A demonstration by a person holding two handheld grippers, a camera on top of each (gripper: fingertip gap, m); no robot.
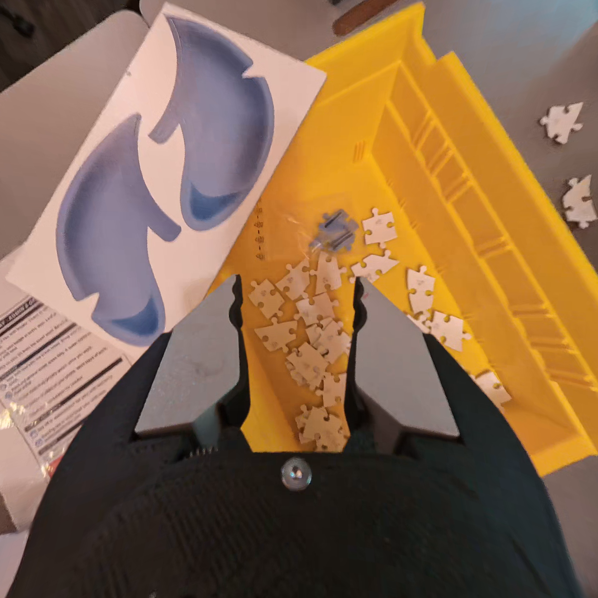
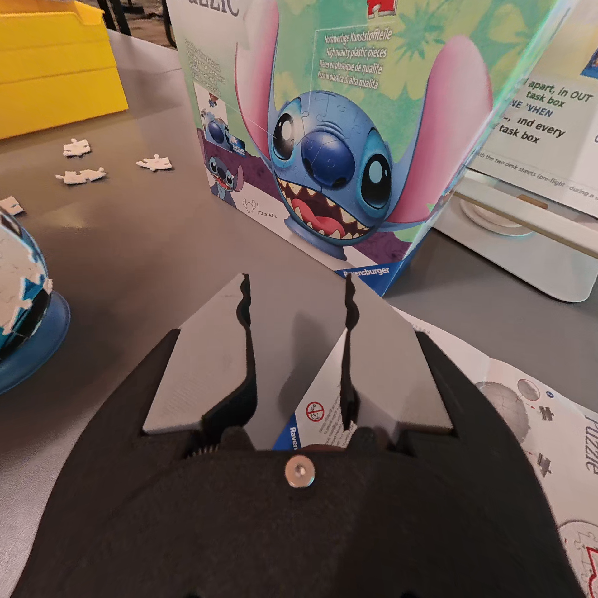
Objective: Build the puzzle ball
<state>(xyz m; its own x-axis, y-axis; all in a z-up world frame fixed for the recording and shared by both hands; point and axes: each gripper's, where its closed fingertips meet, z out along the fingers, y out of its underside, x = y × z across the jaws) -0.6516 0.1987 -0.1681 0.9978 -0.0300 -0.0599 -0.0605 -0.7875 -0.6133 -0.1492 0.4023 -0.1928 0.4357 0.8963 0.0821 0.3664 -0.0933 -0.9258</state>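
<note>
In the left wrist view my left gripper [image 1: 296, 279] is open and empty, hovering above a yellow bin [image 1: 404, 181] that holds several white, face-down puzzle pieces [image 1: 310, 323] and one blue piece [image 1: 336, 233]. Two blue ear parts [image 1: 213, 129] lie on a white sheet to the left. In the right wrist view my right gripper [image 2: 296, 279] is open and empty above the grey table. The partly built puzzle ball [image 2: 19, 291] sits on its blue stand [image 2: 42, 343] at the left edge, apart from the gripper.
The puzzle box [image 2: 339, 145] stands upright just beyond my right gripper. Loose pieces [image 2: 81, 176] lie on the table near the yellow bin [image 2: 55, 71]. An instruction sheet [image 2: 534, 420] lies at right, a white box [image 2: 517, 246] behind it. Two pieces [image 1: 563, 123] lie right of the bin. The left gripper's tips are roughly 55 cm from the right gripper's.
</note>
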